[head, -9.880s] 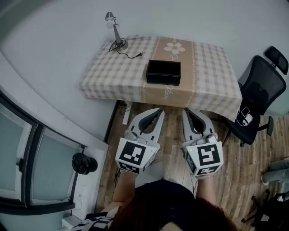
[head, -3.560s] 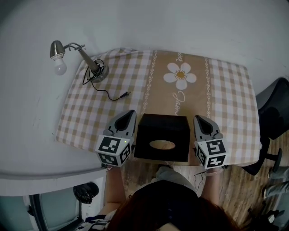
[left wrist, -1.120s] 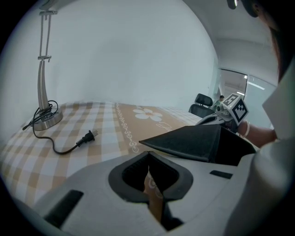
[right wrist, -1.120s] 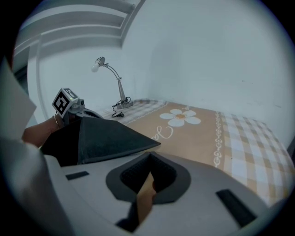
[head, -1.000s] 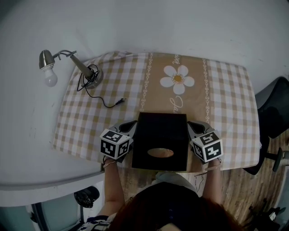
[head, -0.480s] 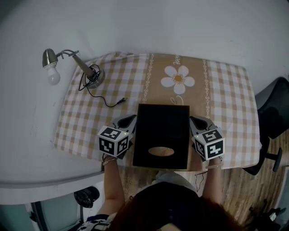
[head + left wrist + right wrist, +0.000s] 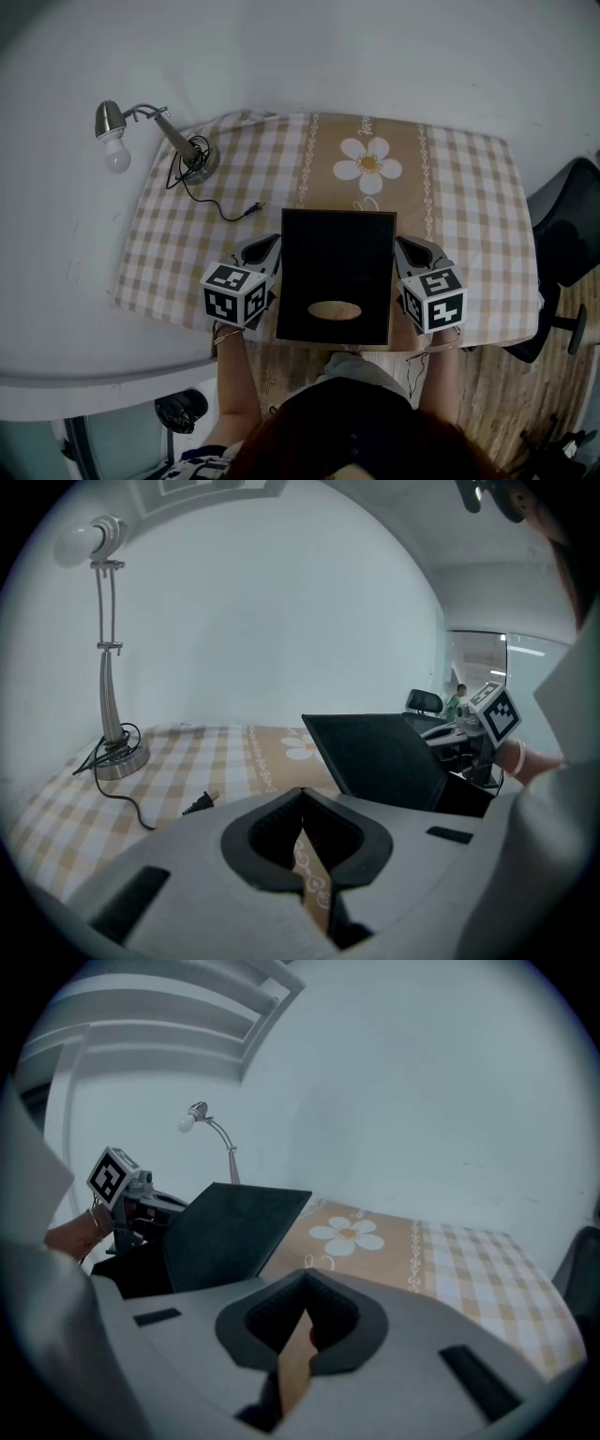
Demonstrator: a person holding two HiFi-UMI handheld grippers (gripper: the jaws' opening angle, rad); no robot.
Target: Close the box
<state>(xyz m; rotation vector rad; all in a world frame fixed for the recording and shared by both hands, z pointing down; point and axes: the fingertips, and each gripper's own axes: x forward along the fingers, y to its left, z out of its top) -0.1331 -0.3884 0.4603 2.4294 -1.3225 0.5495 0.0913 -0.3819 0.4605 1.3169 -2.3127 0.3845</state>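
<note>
A black box lid (image 7: pixel 336 272) with an oval opening (image 7: pixel 335 309) is held tilted up over the near edge of the table, between my two grippers. It hides the box body from the head view. My left gripper (image 7: pixel 269 242) is against its left side and my right gripper (image 7: pixel 406 245) against its right side. In the left gripper view the lid (image 7: pixel 375 757) slants up at the right over the dark box body (image 7: pixel 466 795), and the left gripper (image 7: pixel 301 795) is shut with nothing in it. The right gripper (image 7: pixel 305 1281) is likewise shut, with the lid (image 7: pixel 230 1230) at its left.
A checked tablecloth (image 7: pixel 469 187) with a beige daisy strip covers the table. A metal desk lamp (image 7: pixel 178 141) stands at the back left, its loose cord and plug (image 7: pixel 251 212) lying near the left gripper. A black office chair (image 7: pixel 567 225) stands to the right.
The lid has swung up from a shallow slant to a steep tilt. Both grippers have risen with it, and in the head view its far edge has moved away from me.
</note>
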